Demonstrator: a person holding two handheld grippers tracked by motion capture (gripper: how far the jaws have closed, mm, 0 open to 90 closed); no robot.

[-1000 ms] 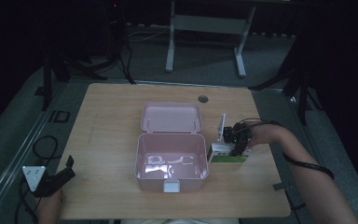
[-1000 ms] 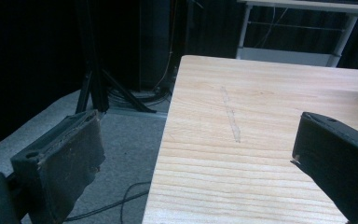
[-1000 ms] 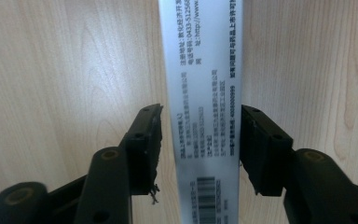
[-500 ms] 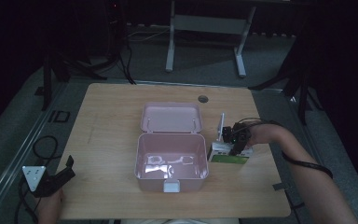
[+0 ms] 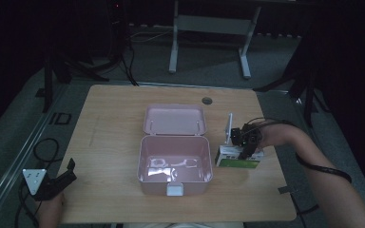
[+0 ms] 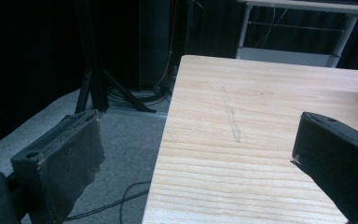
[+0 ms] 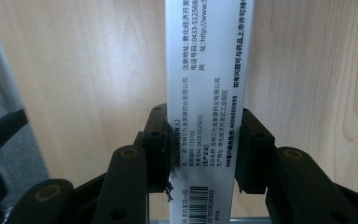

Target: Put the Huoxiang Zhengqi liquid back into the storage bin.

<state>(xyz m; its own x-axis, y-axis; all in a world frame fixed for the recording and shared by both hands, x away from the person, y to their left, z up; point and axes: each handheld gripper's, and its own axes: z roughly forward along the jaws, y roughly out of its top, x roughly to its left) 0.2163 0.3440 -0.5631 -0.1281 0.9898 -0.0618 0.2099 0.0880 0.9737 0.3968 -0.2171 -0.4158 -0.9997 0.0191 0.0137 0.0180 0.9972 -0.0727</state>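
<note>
The right tongs (image 5: 245,151) are clamped across the narrow sides of a small white and green carton (image 5: 238,159), which sits just to the right of the open pink box (image 5: 175,164) on the desk (image 5: 114,137); in the right gripper view the two black pads press flat on either side of the carton's (image 7: 205,93) printed white face, a hold across the short dimension that should keep it from twisting if it is carried over the box's wall. The jaws have just been closing, and the carton is now between them. The left tongs (image 5: 52,183) hang off the desk's near left corner, jaws wide apart with nothing in them (in the left gripper view both pads (image 6: 70,158) frame bare wood and floor), probably parked out of the way. Counted: one carton, one pink box with one hinged lid (image 5: 173,118) laid back, some clear wrapping (image 5: 168,164) in its bottom, two tongs.
</note>
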